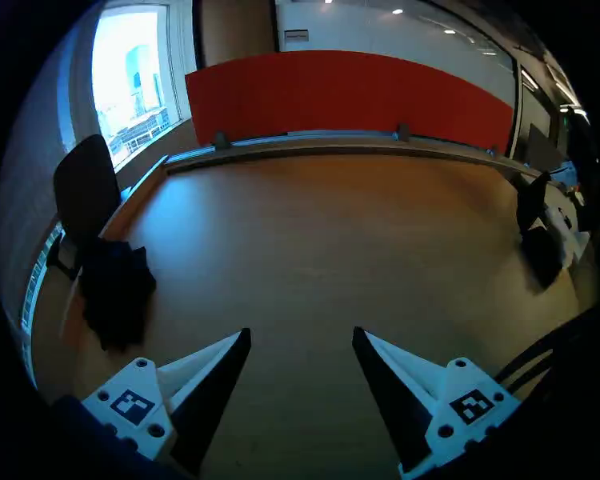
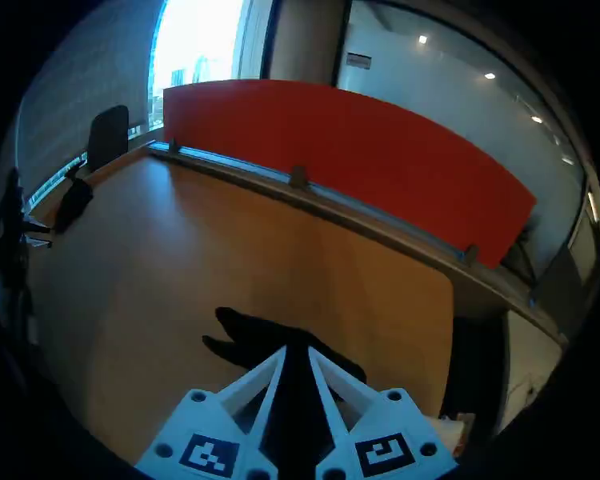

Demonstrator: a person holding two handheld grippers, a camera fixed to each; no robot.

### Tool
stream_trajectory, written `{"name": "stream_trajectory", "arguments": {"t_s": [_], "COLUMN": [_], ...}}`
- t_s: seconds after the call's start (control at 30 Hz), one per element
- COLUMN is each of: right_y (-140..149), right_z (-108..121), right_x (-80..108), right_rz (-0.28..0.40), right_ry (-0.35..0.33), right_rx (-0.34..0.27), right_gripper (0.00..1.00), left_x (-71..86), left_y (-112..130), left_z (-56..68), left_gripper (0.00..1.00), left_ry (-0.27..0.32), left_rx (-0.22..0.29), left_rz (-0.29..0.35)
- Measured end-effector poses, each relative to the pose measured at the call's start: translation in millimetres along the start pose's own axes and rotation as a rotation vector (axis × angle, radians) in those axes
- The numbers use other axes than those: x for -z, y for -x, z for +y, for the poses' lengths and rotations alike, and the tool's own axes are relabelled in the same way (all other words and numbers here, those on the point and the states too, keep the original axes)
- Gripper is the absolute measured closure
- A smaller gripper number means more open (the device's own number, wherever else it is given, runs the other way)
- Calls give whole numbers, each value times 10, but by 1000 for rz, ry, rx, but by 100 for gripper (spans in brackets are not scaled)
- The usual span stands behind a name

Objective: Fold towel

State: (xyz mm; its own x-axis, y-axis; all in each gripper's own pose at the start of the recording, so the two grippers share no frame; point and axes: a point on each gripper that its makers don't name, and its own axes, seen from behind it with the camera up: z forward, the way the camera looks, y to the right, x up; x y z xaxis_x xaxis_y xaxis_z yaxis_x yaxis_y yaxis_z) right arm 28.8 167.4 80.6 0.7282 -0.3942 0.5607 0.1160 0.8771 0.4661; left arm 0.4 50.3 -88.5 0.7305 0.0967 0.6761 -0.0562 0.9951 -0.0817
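On the near counter (image 2: 180,256), the towel (image 2: 252,332), judged limp, was clamped at its edge by the right gripper (image 2: 297,350); the left gripper (image 1: 301,332) was spread apart.

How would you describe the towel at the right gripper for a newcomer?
Find the long wooden desk backed by a red divider. On its near part lies a crumpled dark towel, pinched in the right gripper. The other dark cloth, by the far chair, lies ungripped.
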Motion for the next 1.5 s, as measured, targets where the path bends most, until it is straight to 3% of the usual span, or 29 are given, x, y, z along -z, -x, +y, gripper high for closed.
{"name": "stream_trajectory", "arguments": {"t_s": [0.53,1.03,1.5], "right_y": [858,1489,2165], "right_z": [-70,-86,-54], "right_x": [369,591,693], "right_rz": [-101,-206,-320], "right_ry": [6,25,67], "right_rx": [-57,-73,-145], "right_gripper": [95,95,95], "left_x": [-16,-3,-3], "left_y": [8,23,21], "left_z": [119,140,140], "left_gripper": [6,6,6], "left_ry": [24,28,26], "left_rx": [-19,-25,-34], "left_rz": [0,-3,-6]}}
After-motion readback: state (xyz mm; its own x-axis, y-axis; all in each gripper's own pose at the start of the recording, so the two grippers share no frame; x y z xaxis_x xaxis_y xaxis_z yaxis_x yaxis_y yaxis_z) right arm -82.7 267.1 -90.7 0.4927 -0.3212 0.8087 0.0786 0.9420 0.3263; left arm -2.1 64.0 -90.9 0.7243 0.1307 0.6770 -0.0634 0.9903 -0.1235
